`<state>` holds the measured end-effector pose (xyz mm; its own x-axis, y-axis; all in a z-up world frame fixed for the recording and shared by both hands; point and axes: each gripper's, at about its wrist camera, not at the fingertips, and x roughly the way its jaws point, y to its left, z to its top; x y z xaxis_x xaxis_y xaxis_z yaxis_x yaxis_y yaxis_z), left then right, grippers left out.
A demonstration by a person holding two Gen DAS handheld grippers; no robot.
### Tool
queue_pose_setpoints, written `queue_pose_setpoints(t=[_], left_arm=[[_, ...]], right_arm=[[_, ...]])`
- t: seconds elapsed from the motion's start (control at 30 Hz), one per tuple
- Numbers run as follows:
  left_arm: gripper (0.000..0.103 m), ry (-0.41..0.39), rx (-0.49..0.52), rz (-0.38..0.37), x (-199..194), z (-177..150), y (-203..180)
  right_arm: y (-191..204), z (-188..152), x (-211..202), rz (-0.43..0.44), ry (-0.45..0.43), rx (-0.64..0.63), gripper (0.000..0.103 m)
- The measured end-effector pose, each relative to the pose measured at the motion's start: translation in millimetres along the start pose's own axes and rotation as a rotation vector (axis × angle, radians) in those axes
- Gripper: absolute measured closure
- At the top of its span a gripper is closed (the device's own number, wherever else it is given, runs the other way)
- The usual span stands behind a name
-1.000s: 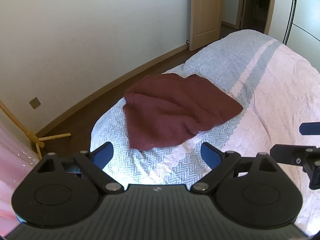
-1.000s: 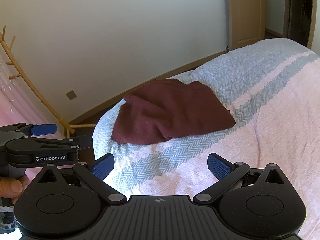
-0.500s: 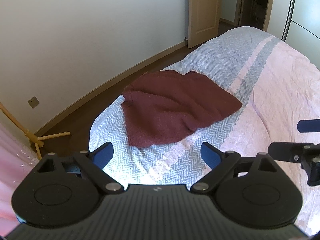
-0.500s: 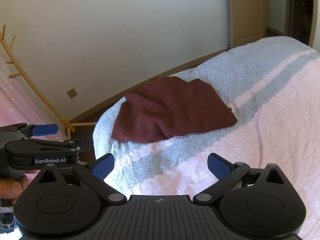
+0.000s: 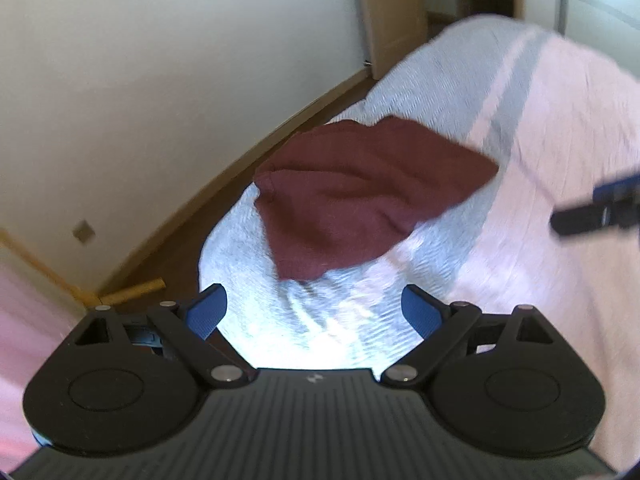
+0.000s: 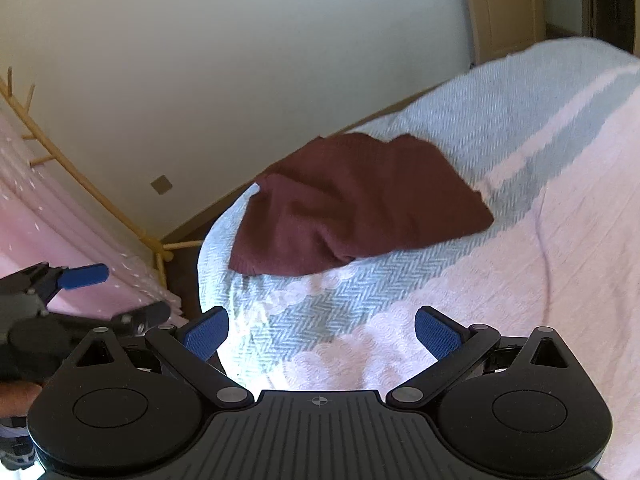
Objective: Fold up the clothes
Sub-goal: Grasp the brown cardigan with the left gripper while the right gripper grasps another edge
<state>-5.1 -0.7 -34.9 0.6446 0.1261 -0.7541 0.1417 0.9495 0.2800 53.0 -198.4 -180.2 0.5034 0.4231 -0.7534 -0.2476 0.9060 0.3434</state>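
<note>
My left gripper point(image 5: 314, 306) and right gripper point(image 6: 322, 328) hang spread wide and empty short of the maroon sweater point(image 6: 360, 204) on the bed point(image 6: 520, 280); I judge I'm lining up for its near hem.

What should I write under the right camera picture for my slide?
Open right gripper hovers over a striped bedspread, facing a dark red sweater.

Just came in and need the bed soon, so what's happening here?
A person holds a gripper in each hand over the bed, set to fold clothes. A maroon sweater lies loosely bunched near the bed's corner. The left gripper and right gripper are both open and empty, short of the sweater, touching nothing. No fold has begun.
</note>
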Motion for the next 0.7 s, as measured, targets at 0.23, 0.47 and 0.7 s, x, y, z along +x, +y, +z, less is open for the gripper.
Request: queue_pose_setpoints(t=[0.23, 0.47, 0.7], left_arm=[[0.011, -0.040, 0.375, -0.025, 91.8, 0.6, -0.7], [0.034, -0.074, 0.706, -0.183, 197.3, -6.6, -11.8], [0.068, -0.109, 0.732, -0.247, 226.4, -15.5, 15.9]], right_arm=[[-33.4, 21.5, 45.9, 0.028, 0.044, 0.082, 0.002], [-85.5, 47.8, 131.8, 0.001, 0.012, 0.309, 0.002], [-134.3, 52.8, 208.6, 0.044, -0.073, 0.592, 0.020]])
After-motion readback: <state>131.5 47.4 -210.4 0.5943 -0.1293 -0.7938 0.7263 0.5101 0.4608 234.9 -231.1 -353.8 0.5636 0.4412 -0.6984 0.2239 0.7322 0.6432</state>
